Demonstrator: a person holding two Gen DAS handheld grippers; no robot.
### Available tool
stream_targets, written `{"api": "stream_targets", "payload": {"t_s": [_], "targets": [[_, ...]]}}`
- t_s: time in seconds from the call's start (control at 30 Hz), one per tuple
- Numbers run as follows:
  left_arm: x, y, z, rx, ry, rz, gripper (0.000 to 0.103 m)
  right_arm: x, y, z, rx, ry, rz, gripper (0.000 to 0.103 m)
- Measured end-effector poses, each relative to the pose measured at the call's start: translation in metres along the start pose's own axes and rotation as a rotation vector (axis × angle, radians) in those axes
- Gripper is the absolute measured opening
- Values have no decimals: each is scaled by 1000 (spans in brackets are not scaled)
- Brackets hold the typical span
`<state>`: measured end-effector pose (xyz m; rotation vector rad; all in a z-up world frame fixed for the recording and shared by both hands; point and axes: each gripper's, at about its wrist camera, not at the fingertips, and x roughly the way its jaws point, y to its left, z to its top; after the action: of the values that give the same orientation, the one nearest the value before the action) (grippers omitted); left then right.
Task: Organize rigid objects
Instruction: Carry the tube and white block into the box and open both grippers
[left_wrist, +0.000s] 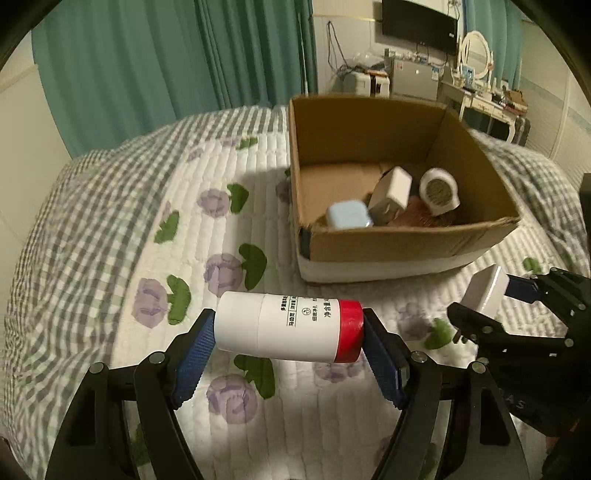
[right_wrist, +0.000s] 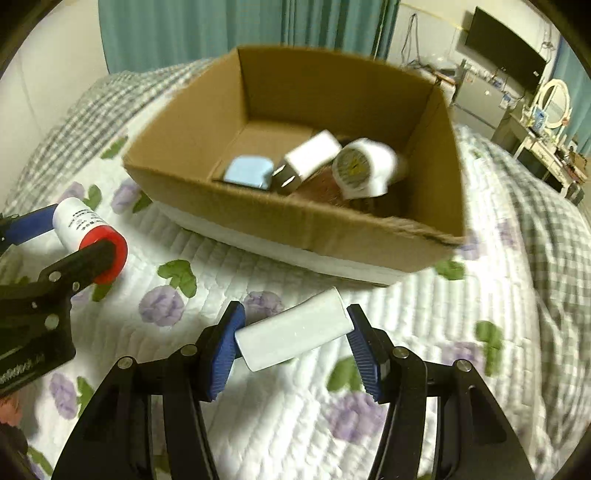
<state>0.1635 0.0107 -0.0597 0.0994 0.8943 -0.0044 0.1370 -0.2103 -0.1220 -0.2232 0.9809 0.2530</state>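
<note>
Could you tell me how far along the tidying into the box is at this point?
Done: a pale blue case, white charger and round white gadget already lie in the brown cardboard box. In hand: left gripper holds the red-capped white bottle; right gripper holds a white block. Left: dropping both in.

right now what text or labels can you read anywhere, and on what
"净含量": on the white cylindrical bottle with a red cap, held in the left hand-held gripper.
"马齿苋": same bottle, small boxed print, only just readable.
Remaining lines on that bottle label: too small to read.
Embossed letters on the black body of the right hand-held gripper: too blurred to read.
Round face of the white gadget in the brown cardboard box: blurred, unreadable.
</note>
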Motion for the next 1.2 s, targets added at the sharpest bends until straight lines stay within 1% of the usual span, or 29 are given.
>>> {"api": "stream_targets", "payload": {"t_s": [0.13,0.23,0.3,0.33,0.43,0.5,0.6,0.73,0.83,0.9,0.97,1.03,1.07,1.13,1.2], "targets": [[-33,-3,9,3,-57,-13,78,-41,-11,1,7,-60,-23,56],[-53,-6,19,9,-100,-19,78,-76,-16,10,10,-120,-38,56],[-65,-7,29,15,-128,-18,78,-100,-22,20,10,-165,-49,56],[-69,-8,33,17,-140,-19,78,-105,-19,30,8,-181,-53,56],[-80,-9,49,14,-168,-32,78,-130,-25,49,9,-236,-63,56],[-84,-11,62,17,-192,-16,78,-141,-29,61,19,-260,-59,56],[-82,-15,80,29,-206,-2,78,-149,-39,81,30,-291,-54,56],[-62,-24,102,39,-212,-11,78,-141,-49,102,32,-304,-50,56],[-30,-29,115,40,-183,-36,78,-127,-56,111,34,-300,-42,56],[-4,-35,119,49,-154,-52,78,-108,-62,117,39,-284,-32,56],[18,-39,121,60,-127,-51,78,-90,-66,118,39,-265,-21,56],[42,-41,124,58,-83,-50,78,-70,-70,117,40,-251,-10,56],[53,-43,126,58,-70,-39,78,-62,-73,117,40,-245,-6,56],[64,-48,127,83,-73,-17,78,-46,-79,117,50,-237,5,56],[74,-53,130,96,-71,-23,78,-31,-85,120,66,-228,11,56]]}}
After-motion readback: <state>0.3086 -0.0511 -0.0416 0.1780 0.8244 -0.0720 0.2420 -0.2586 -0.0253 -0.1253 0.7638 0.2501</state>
